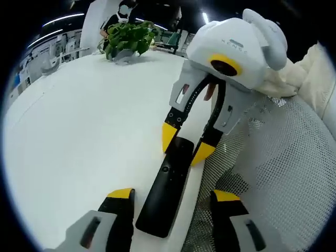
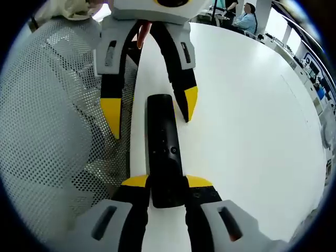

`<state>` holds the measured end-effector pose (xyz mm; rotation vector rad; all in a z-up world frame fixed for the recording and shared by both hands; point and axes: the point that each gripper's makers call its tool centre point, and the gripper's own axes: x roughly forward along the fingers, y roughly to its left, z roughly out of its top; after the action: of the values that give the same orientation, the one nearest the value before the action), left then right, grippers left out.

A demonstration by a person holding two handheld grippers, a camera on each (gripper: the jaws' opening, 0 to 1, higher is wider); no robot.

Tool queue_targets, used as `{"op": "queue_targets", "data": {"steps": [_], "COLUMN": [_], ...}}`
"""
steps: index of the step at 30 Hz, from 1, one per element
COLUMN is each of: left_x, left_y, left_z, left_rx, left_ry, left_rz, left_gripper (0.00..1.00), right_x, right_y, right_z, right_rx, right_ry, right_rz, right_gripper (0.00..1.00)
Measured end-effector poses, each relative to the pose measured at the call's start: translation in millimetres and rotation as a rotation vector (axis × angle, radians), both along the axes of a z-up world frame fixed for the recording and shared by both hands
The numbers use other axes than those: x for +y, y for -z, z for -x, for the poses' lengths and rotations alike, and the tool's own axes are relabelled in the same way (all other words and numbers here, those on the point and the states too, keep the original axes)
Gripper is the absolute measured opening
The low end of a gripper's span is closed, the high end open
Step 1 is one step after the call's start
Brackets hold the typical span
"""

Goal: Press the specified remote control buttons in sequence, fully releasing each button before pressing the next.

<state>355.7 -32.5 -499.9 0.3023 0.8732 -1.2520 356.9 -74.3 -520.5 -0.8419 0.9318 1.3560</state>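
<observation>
1. Yellow-tipped jaws of your right tool (image 2: 167, 182) sit nearest the lens in the right gripper view, closed against the two long sides of the remote control (image 2: 164, 149) at its near end
2. Remote control: black, slim, lying flat on the white desk (image 2: 247, 105); small round buttons show along its upper face, too small to read
3. Your left tool (image 1: 173, 195), left gripper view: jaws apart, one on each side of the remote control's (image 1: 167, 186) near end, with a clear gap on both sides; nothing held
4. Placement of the remote control: close to the desk (image 1: 79, 121) edge, just beside the white mesh chair back (image 1: 283, 163), its length running between your two tools
5. Your right tool as it appears across the remote control in the left gripper view (image 1: 182, 145): white body, black arms, yellow tips against the far end of the remote control
6. Your left tool as it appears in the right gripper view (image 2: 152, 113): jaws spread, one yellow tip over the mesh chair back (image 2: 47, 131), the other just beside the far end of the remote control
7. Potted green plant (image 1: 127, 39): far side of the desk, well apart from the remote control
8. Background: a seated person (image 2: 245, 20) beyond the desk; a fingertip (image 2: 142, 32) visible between the arms of your left tool
</observation>
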Motion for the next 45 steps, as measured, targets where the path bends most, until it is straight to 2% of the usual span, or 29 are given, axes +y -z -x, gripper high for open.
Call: {"op": "queue_targets", "data": {"steps": [5,6,13,16,18,21,25,30,34,37,40,42,43,45], "left_x": [-6.0,-4.9,2.9,8.7,11.9,16.4,23.5,26.3,33.9,35.9,43.0,42.8,40.3,41.9], "left_y": [-28.8,-32.5,-58.8,-78.3,-89.5,-114.9,-134.7,-142.4,-135.2,-132.7,-123.5,-123.6,-128.2,-134.3], "left_z": [-22.8,-24.7,-24.0,-22.7,-19.9,-17.3,-9.9,-0.4,8.3,14.3,10.9,7.2,3.0,-0.5], "left_rx": [-0.096,-0.104,-0.163,-0.224,-0.246,-0.299,-0.347,-0.377,-0.372,-0.390,-0.413,-0.421,-0.426,-0.446], "left_ry": [-0.092,-0.106,-0.120,-0.121,-0.128,-0.173,-0.231,-0.297,-0.359,-0.384,-0.383,-0.390,-0.404,-0.410], "left_rz": [0.124,0.129,0.136,0.134,0.141,0.197,0.225,0.224,0.170,0.194,0.127,0.142,0.187,0.200], "left_gripper": [0.98,1.00,1.00,1.00,1.00,1.00,1.00,1.00,1.00,1.00,1.00,1.00,1.00,1.00], "right_x": [0.6,0.7,1.5,1.8,2.0,1.9,1.9,2.0,1.8,1.9,1.8,1.9,1.9,1.8], "right_y": [0.2,0.2,0.4,0.3,0.2,0.2,0.1,-0.2,-0.6,-0.6,-0.6,-0.8,-0.7,-0.8], "right_z": [0.2,0.2,0.5,0.3,0.1,-0.2,-0.3,-1.1,-1.6,-1.6,-1.6,-1.5,-1.2,-1.0], "right_rx": [0.005,0.006,0.009,0.012,0.013,0.013,0.014,0.019,0.028,0.030,0.029,0.028,0.028,0.029], "right_ry": [0.007,0.008,0.014,0.019,0.020,0.022,0.023,0.029,0.041,0.045,0.045,0.045,0.045,0.047], "right_rz": [0.000,0.000,-0.001,-0.003,-0.003,-0.003,-0.003,-0.007,-0.016,-0.019,-0.019,-0.019,-0.019,-0.020], "right_gripper": [0.25,0.25,0.25,0.25,0.25,0.25,0.25,0.25,0.25,0.25,0.25,0.25,0.25,0.25]}}
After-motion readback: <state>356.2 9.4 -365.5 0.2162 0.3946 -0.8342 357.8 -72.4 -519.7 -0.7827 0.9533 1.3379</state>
